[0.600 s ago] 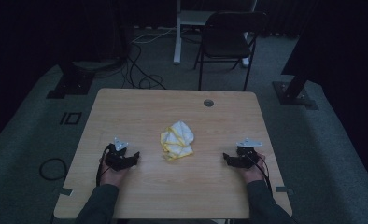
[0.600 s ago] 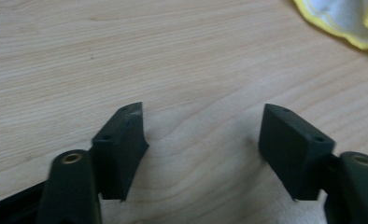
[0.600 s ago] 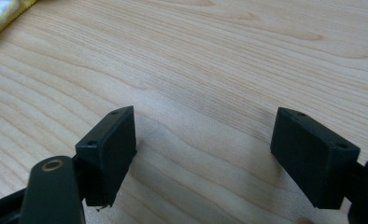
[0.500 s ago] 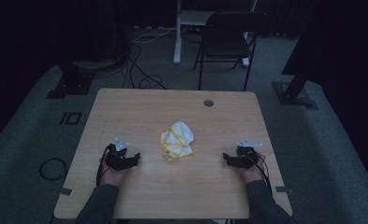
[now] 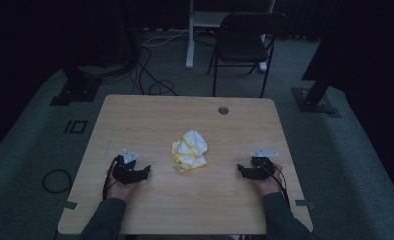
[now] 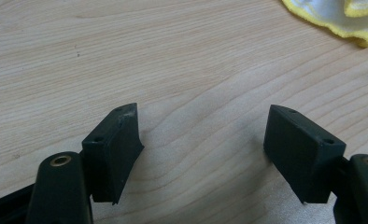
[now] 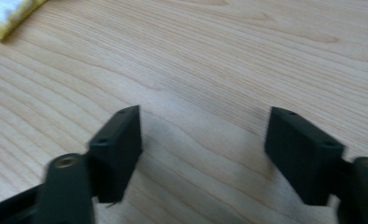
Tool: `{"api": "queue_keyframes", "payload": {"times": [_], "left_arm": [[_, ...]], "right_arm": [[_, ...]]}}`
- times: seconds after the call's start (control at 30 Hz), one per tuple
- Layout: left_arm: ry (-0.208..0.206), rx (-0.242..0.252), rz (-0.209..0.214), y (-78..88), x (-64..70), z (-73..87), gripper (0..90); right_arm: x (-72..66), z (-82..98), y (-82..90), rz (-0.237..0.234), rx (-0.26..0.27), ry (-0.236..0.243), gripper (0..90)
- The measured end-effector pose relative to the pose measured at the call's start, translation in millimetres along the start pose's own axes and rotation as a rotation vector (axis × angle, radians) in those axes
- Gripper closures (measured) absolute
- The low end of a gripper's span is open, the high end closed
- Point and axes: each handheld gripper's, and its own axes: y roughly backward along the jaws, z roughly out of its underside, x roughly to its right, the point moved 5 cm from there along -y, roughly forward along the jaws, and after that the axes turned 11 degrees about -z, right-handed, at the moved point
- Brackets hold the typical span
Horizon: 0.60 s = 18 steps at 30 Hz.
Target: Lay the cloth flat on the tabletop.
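Note:
A crumpled white cloth with yellow edging (image 5: 190, 149) lies near the middle of the wooden table (image 5: 185, 115). My left gripper (image 5: 144, 172) rests on the table to the cloth's left, open, with bare wood between its jaws (image 6: 203, 133). A corner of the cloth (image 6: 336, 16) shows at the top right of the left gripper view. My right gripper (image 5: 242, 170) rests to the cloth's right, also open with nothing between the jaws (image 7: 203, 133). The cloth's edge (image 7: 7, 14) appears at the top left of the right gripper view. Both grippers point inward toward the cloth, apart from it.
A round cable hole (image 5: 223, 110) sits near the table's far edge. Behind the table stand a dark folding chair (image 5: 245, 45) and a white post (image 5: 190, 35). Cables (image 5: 150, 70) lie on the grey floor at the back left.

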Motion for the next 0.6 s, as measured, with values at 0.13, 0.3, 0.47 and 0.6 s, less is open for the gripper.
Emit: {"api": "queue_keyframes", "payload": {"times": [0.13,0.3,0.47,0.6], "left_arm": [[-0.003,0.003,0.006,0.8,1.2,-0.1,32.7],[-0.009,0.001,0.011,3.2,4.0,0.3,36.9],[-0.019,0.002,0.023,4.4,8.6,-0.1,40.0],[-0.025,-0.002,0.035,5.6,13.0,-0.5,39.9]], "right_arm": [[-4.0,-2.1,-1.7,-0.005,0.01,0.008,42.5],[-13.8,-4.5,-5.4,-0.022,0.022,0.027,54.6],[-21.4,-5.1,-4.3,-0.052,0.018,0.033,57.8],[-30.4,-11.0,-3.7,-0.059,0.026,0.062,58.5]]}}
